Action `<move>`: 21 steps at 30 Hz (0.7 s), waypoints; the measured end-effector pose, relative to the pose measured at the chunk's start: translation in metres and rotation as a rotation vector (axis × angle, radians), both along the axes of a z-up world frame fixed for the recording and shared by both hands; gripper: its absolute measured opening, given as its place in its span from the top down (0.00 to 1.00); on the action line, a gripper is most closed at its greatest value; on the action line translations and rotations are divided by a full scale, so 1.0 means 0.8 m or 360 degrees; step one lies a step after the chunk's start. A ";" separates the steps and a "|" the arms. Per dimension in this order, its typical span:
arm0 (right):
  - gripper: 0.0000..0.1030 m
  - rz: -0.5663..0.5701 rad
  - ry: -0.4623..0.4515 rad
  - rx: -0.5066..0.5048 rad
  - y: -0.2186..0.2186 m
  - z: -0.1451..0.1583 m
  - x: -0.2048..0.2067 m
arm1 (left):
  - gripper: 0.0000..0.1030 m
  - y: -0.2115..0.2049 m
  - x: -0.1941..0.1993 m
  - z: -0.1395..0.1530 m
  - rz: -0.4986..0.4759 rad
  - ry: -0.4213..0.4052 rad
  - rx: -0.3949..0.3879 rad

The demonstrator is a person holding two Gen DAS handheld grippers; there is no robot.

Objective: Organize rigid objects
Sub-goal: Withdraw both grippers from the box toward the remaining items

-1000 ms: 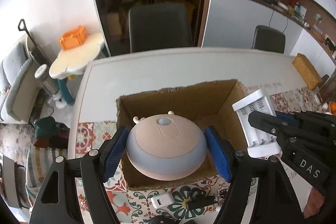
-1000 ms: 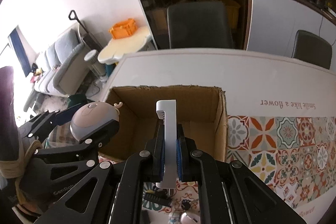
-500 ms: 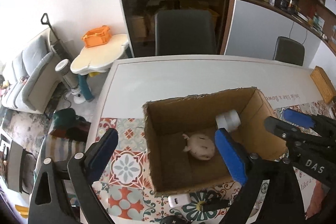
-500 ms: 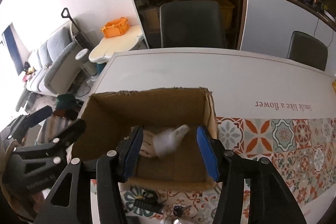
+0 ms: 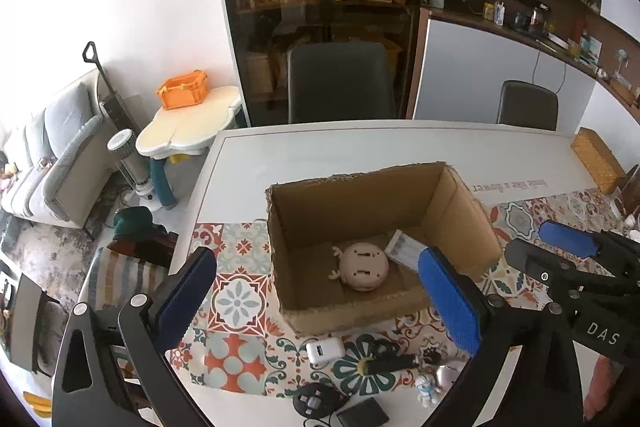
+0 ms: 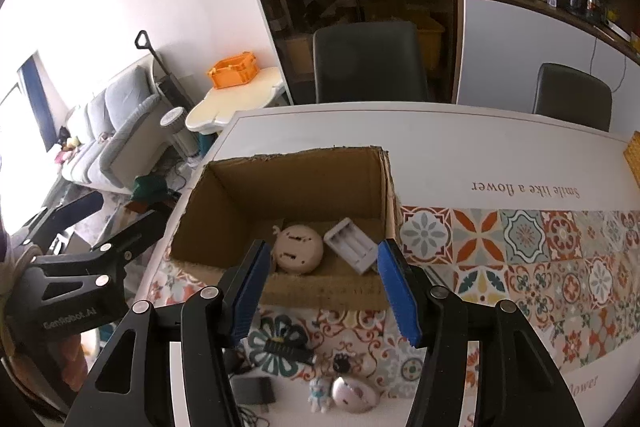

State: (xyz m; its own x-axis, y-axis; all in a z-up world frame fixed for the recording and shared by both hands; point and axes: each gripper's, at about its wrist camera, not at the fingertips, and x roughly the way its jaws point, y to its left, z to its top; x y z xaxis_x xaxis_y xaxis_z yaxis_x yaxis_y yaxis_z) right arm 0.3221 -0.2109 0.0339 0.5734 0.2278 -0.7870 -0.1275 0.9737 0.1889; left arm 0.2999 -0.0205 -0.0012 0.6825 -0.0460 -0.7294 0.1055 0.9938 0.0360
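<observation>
An open cardboard box (image 5: 316,319) (image 6: 320,291) stands on the patterned table mat. Inside lie a round pink toy (image 5: 363,266) (image 6: 298,248), upside down, and a white battery charger (image 5: 405,251) (image 6: 354,245) to its right. My left gripper (image 5: 316,301) is open and empty, held above the box's near edge. My right gripper (image 6: 326,289) is open and empty, above the box's near wall. Each gripper shows in the other's view, the right one (image 5: 568,255) to the right of the box and the left one (image 6: 80,227) to its left.
Small items lie on the mat in front of the box: a white USB plug (image 5: 324,351), a black brush (image 5: 390,365), a small figurine (image 6: 320,393), a pink mouse (image 6: 354,398), black adapters (image 5: 362,417). Chairs (image 5: 340,83) stand behind the table; a wicker box (image 5: 596,159) sits far right.
One second ago my left gripper held the pink toy and my right held the charger over the box. Both opened and pulled back; both things now lie in the box.
</observation>
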 end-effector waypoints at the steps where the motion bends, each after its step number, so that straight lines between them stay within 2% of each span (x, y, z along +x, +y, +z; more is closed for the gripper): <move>1: 0.45 -0.0002 -0.0004 0.0007 -0.001 0.000 -0.005 | 0.00 -0.001 -0.005 0.001 -0.0001 -0.0006 -0.0001; 9: 0.45 -0.0008 -0.0045 0.0005 -0.011 0.005 -0.045 | 0.00 -0.006 -0.044 -0.003 0.0019 -0.0009 -0.0006; 21: 0.45 0.0034 -0.0018 -0.0023 -0.017 -0.014 -0.090 | 0.00 -0.019 -0.093 -0.032 0.0048 0.0097 -0.0047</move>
